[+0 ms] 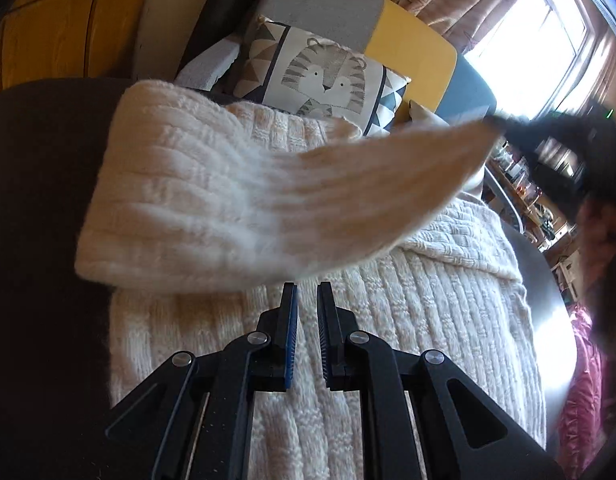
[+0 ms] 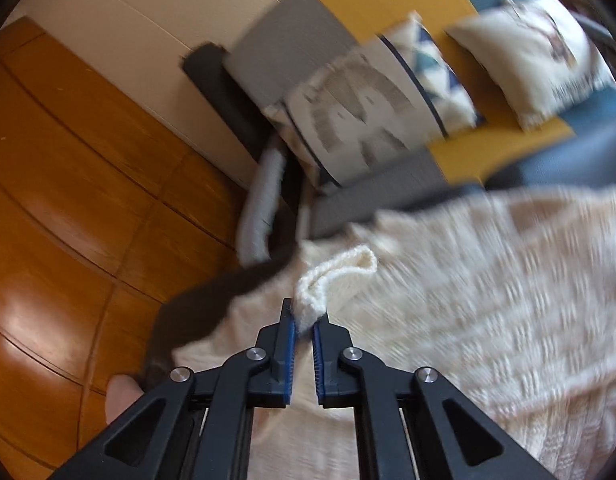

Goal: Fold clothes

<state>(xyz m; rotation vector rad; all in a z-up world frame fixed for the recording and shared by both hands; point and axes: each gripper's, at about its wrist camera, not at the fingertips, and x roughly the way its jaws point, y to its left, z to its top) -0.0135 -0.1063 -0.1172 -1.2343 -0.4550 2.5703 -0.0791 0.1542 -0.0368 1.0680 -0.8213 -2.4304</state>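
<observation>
right tongs (image 2: 307, 312) pinching sweater sleeve (image 2: 336, 276)

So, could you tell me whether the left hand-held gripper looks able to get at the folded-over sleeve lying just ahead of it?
Probably yes. The left hand-held gripper is shut and empty, and the sleeve lies just beyond its fingertips on the cream sweater, with nothing between. Its jaws would need opening first.

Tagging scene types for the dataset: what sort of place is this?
Most likely a home living room. A patchwork sofa carries a tiger-print cushion, curtains frame a bright window, and the floor is polished wood. A cream knit sweater lies spread for folding.
</observation>
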